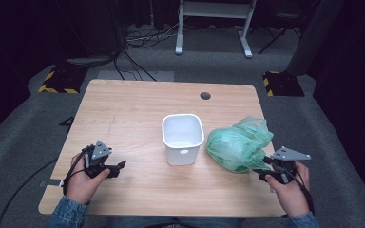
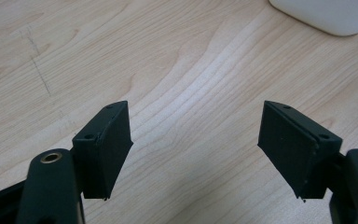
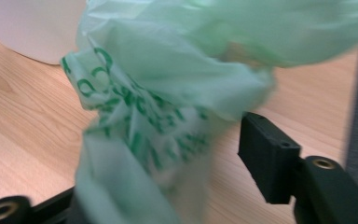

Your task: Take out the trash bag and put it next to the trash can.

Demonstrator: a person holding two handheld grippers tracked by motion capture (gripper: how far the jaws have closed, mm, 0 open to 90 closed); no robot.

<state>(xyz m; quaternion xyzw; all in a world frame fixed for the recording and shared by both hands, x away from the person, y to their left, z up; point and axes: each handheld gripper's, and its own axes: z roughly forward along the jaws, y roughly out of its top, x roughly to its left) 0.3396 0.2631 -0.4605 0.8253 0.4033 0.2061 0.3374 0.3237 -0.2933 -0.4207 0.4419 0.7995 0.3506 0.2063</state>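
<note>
A green plastic bag (image 1: 240, 145) lies crumpled on the right half of the wooden tabletop (image 1: 138, 104), just right of a white plastic bin (image 1: 182, 138) that stands upright and open-mouthed near the middle; in the high view the bag's left edge comes close against the bin's right wall, though whether the two touch cannot be told. The right tool (image 1: 265, 167), held in the person's right hand (image 1: 289, 190) at the near right corner, meets the bag's near right end. In the right gripper view a bunched fold of the bag (image 3: 158, 126), printed with darker green marks, fills the gap between the jaws; the right-hand jaw stands just beside the film, and the other is covered by it. The jaws stand partly apart, and whether the pads already press the plastic cannot be told from the blurred film. Behind the bag in that view stands the bin's pale wall (image 3: 28, 28). The left tool (image 1: 119, 167) rests low over the near left part of the tabletop in the left hand (image 1: 83, 183), well apart from bin and bag. In the left gripper view its jaws stand wide with bare wood (image 2: 191, 93) between them, and the bin's bottom corner (image 2: 326, 16) shows at the far right.
</note>
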